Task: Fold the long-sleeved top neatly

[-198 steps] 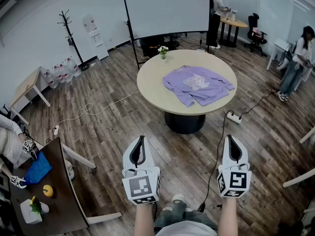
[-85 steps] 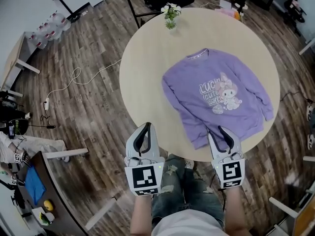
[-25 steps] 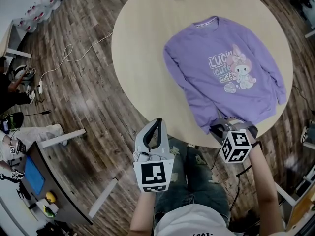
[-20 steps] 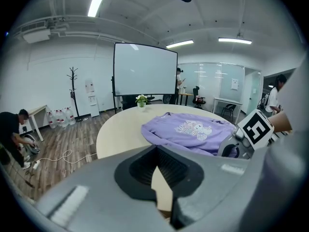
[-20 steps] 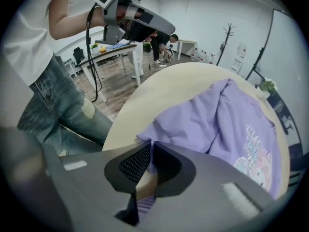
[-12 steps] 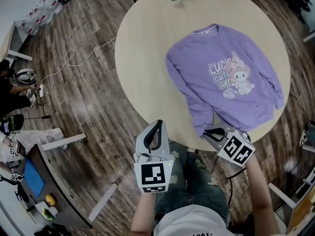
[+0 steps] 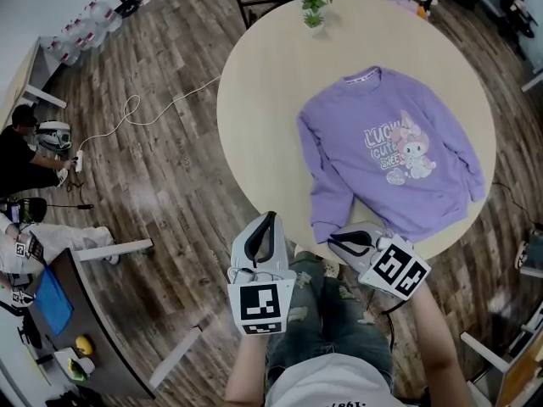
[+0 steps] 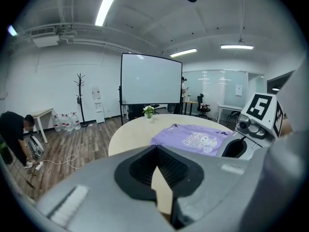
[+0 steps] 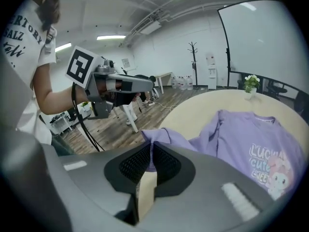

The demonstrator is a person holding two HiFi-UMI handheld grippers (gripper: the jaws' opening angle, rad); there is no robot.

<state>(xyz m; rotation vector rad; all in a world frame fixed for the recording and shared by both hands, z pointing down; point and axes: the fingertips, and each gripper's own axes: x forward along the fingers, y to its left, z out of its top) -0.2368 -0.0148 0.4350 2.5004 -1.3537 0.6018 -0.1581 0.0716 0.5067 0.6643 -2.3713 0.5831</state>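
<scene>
The purple long-sleeved top [image 7: 394, 159] lies face up on the round beige table [image 7: 263, 100], its rabbit print showing. At the table's near edge my right gripper [image 7: 335, 240] is shut on the cuff [image 9: 157, 135] of the sleeve nearest me, and the cuff is lifted off the table. The purple fabric runs between the pads in the right gripper view. My left gripper [image 7: 270, 219] hangs shut and empty just left of it, off the table's edge. The left gripper view shows the top [image 8: 193, 139] ahead and the right gripper [image 8: 236, 148] beside it.
A small vase of flowers [image 7: 314, 2] stands at the table's far edge. Cables [image 7: 144, 113] trail over the wooden floor on the left, where a person [image 7: 21, 155] crouches. A dark desk [image 7: 51, 312] stands at the lower left. A projector screen [image 8: 149, 83] stands beyond the table.
My right gripper has risen and swung left with the cuff, rolling as it went, so the sleeve end has left the table. The left gripper has lifted a little.
</scene>
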